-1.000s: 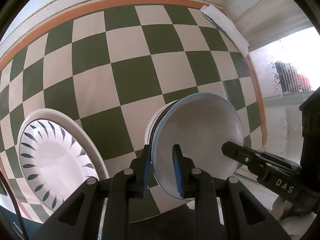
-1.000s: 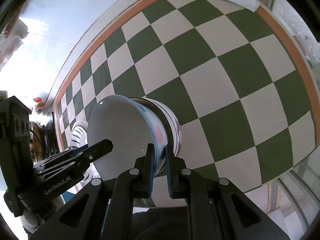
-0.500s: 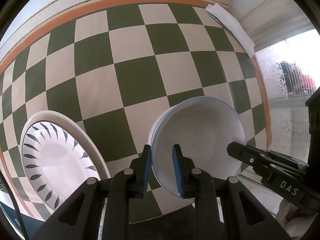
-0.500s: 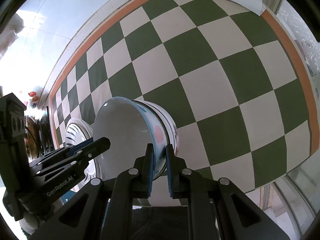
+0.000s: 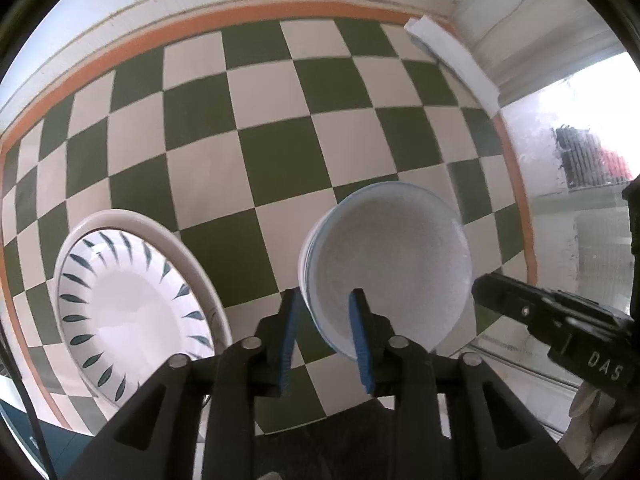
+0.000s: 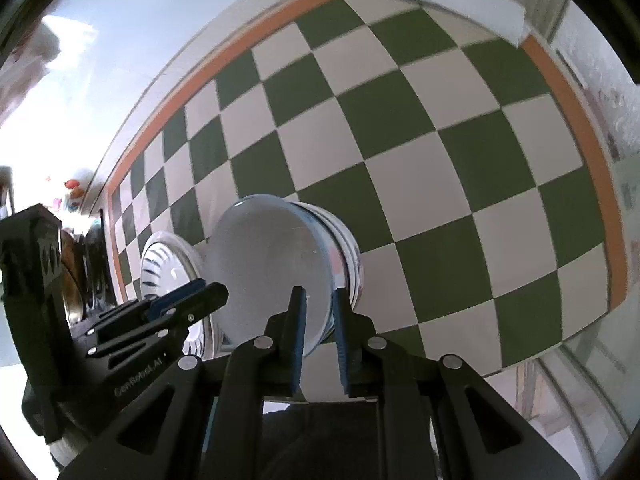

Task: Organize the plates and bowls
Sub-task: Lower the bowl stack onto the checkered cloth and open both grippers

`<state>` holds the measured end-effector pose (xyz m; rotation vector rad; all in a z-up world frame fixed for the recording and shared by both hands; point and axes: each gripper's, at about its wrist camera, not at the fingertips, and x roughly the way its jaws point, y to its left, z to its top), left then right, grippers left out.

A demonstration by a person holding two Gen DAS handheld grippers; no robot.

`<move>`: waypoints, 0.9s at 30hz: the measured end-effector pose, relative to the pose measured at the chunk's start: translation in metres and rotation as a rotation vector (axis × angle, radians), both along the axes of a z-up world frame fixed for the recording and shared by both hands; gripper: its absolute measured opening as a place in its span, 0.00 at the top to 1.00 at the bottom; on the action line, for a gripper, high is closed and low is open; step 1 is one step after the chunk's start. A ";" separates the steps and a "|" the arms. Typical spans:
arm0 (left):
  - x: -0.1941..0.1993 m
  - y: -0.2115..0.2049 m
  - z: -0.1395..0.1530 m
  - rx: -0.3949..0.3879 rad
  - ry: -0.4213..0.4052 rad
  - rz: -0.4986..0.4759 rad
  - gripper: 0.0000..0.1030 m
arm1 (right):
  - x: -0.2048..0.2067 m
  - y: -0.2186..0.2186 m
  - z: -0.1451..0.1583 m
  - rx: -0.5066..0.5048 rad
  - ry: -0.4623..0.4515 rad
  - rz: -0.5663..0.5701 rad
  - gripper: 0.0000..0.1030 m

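Note:
A white bowl with a pale blue rim (image 5: 388, 268) sits nested on a stack of bowls (image 6: 348, 256) on the green-and-cream checkered cloth (image 5: 248, 160). My left gripper (image 5: 322, 336) straddles the bowl's near-left rim, its jaws apart wider than the wall. My right gripper (image 6: 318, 332) straddles the opposite rim (image 6: 320, 320), jaws slightly apart. A stack of white plates with dark blue leaf marks (image 5: 120, 312) lies left of the bowls; it also shows in the right wrist view (image 6: 168, 264).
The cloth has an orange border (image 5: 240, 16). A folded white paper (image 5: 456, 60) lies at its far right corner. Frosted glass (image 5: 580, 184) runs along the right side. Dark round items (image 6: 80, 272) stand beyond the plates.
The top bowl has come down level onto the stack. Both grippers' jaws have widened from pinching its rim, the left more than the right.

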<state>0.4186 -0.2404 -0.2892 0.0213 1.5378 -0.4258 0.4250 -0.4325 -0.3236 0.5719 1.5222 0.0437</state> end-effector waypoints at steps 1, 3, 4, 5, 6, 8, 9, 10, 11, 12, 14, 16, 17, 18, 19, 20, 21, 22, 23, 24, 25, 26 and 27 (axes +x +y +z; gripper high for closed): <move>-0.003 0.003 0.007 -0.009 -0.017 0.000 0.71 | -0.002 0.002 0.006 -0.010 -0.010 0.013 0.83; -0.009 0.007 0.019 -0.013 -0.050 -0.003 0.66 | -0.011 0.009 0.022 -0.063 -0.042 0.053 0.73; -0.013 0.010 0.027 -0.013 -0.079 -0.004 0.62 | -0.015 0.010 0.027 -0.073 -0.050 0.059 0.71; -0.017 0.012 0.035 -0.006 -0.113 -0.009 0.59 | -0.020 0.013 0.035 -0.088 -0.065 0.068 0.69; -0.021 0.013 0.042 0.000 -0.141 -0.017 0.48 | -0.025 0.015 0.041 -0.098 -0.075 0.075 0.68; -0.029 0.017 0.055 0.005 -0.187 -0.028 0.28 | -0.036 0.019 0.054 -0.117 -0.101 0.082 0.65; -0.032 0.019 0.060 0.003 -0.202 -0.029 0.22 | -0.041 0.020 0.059 -0.122 -0.110 0.087 0.64; -0.036 0.022 0.066 -0.002 -0.217 -0.028 0.19 | -0.045 0.022 0.064 -0.124 -0.117 0.095 0.63; -0.040 0.024 0.072 -0.005 -0.230 -0.027 0.16 | -0.051 0.024 0.070 -0.128 -0.126 0.103 0.63; -0.043 0.027 0.077 -0.004 -0.242 -0.022 0.11 | -0.056 0.025 0.075 -0.127 -0.133 0.104 0.60; -0.050 0.032 0.088 -0.017 -0.259 -0.022 0.11 | -0.062 0.026 0.081 -0.115 -0.144 0.101 0.52; -0.058 0.032 0.095 -0.013 -0.277 -0.038 0.10 | -0.071 0.029 0.091 -0.110 -0.160 0.105 0.37; -0.062 0.032 0.097 -0.008 -0.285 -0.039 0.09 | -0.075 0.030 0.094 -0.115 -0.165 0.109 0.25; -0.066 0.034 0.100 -0.017 -0.298 -0.034 0.08 | -0.078 0.032 0.098 -0.119 -0.170 0.113 0.21; -0.069 0.036 0.101 -0.021 -0.301 -0.029 0.06 | -0.080 0.032 0.100 -0.125 -0.170 0.116 0.20; -0.072 0.038 0.102 -0.022 -0.299 -0.021 0.06 | -0.084 0.032 0.104 -0.136 -0.170 0.111 0.20; -0.075 0.040 0.104 -0.031 -0.298 -0.016 0.05 | -0.086 0.032 0.107 -0.145 -0.177 0.107 0.19; -0.079 0.043 0.108 -0.039 -0.301 -0.008 0.04 | -0.090 0.032 0.114 -0.161 -0.192 0.099 0.18; -0.083 0.044 0.111 -0.040 -0.305 -0.004 0.04 | -0.093 0.032 0.118 -0.176 -0.201 0.096 0.18; -0.086 0.046 0.113 -0.042 -0.307 -0.001 0.03 | -0.096 0.031 0.124 -0.194 -0.211 0.094 0.17; -0.089 0.049 0.115 -0.050 -0.307 0.003 0.03 | -0.099 0.030 0.130 -0.204 -0.227 0.084 0.17; -0.092 0.049 0.116 -0.053 -0.305 0.003 0.03 | -0.101 0.029 0.134 -0.210 -0.238 0.079 0.16; -0.095 0.051 0.118 -0.046 -0.308 0.001 0.03 | -0.103 0.029 0.138 -0.219 -0.246 0.076 0.15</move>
